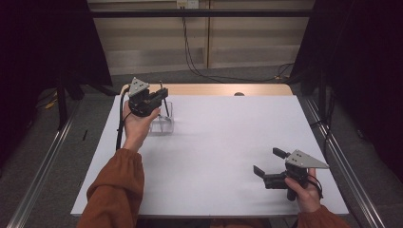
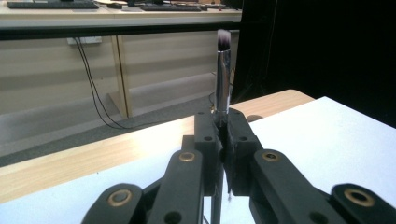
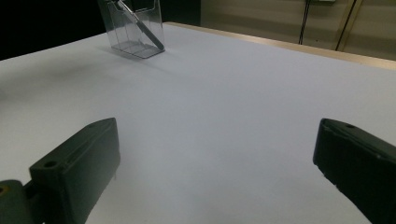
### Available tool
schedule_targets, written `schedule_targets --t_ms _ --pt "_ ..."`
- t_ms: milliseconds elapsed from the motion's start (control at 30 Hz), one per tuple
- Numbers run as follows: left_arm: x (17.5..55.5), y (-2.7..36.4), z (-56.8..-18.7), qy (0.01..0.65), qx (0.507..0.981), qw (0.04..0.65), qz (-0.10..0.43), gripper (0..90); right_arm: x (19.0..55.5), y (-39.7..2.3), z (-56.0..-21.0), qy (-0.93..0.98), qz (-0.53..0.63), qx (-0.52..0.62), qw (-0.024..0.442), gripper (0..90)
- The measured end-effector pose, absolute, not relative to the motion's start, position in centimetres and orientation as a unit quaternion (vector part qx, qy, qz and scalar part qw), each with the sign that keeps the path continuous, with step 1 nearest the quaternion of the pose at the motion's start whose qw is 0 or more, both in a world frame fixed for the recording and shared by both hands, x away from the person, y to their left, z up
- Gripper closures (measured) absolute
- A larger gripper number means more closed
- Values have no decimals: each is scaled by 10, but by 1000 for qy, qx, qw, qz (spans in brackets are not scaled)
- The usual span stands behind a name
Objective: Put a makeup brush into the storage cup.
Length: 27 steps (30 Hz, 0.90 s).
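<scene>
My left gripper (image 1: 163, 95) is at the table's far left, shut on a makeup brush (image 2: 223, 79). The brush stands upright between the jaws, dark bristles on top, silver ferrule below them. In the high view the brush (image 1: 165, 102) runs down toward a clear plastic holder (image 1: 162, 124) right under the gripper. The holder (image 3: 135, 32) also appears in the right gripper view, with a dark slanted handle (image 3: 148, 33) inside; I cannot tell whether it belongs to the held brush. Near the front right my right gripper (image 1: 269, 160) is open, nothing between its jaws.
A white sheet (image 1: 223, 142) covers the wooden table, whose bare edge (image 1: 214, 89) runs along the far side with a small dark spot (image 1: 239, 94) on it. Metal rails (image 1: 342, 161) flank the table. Cables hang on the back wall.
</scene>
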<state>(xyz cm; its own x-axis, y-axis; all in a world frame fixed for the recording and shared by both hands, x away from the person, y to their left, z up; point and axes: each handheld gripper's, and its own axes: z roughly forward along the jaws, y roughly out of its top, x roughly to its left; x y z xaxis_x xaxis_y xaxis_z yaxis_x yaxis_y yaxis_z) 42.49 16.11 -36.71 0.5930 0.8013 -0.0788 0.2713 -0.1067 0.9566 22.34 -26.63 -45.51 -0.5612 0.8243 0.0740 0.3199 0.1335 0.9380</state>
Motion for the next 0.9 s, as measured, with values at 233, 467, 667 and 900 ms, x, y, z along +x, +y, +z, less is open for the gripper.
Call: schedule_targets --t_ms 233,467,667,900 --pt "427 159 -375 386 711 540 231 855 223 -266 -455 714 521 400 242 0" --pt "428 160 -382 389 714 536 227 855 223 -266 -455 714 521 401 240 0" --pt "429 159 -387 393 718 529 225 855 223 -266 -455 714 522 401 240 0" --pt "430 155 -391 394 722 524 222 854 223 -266 -456 714 522 401 240 0"
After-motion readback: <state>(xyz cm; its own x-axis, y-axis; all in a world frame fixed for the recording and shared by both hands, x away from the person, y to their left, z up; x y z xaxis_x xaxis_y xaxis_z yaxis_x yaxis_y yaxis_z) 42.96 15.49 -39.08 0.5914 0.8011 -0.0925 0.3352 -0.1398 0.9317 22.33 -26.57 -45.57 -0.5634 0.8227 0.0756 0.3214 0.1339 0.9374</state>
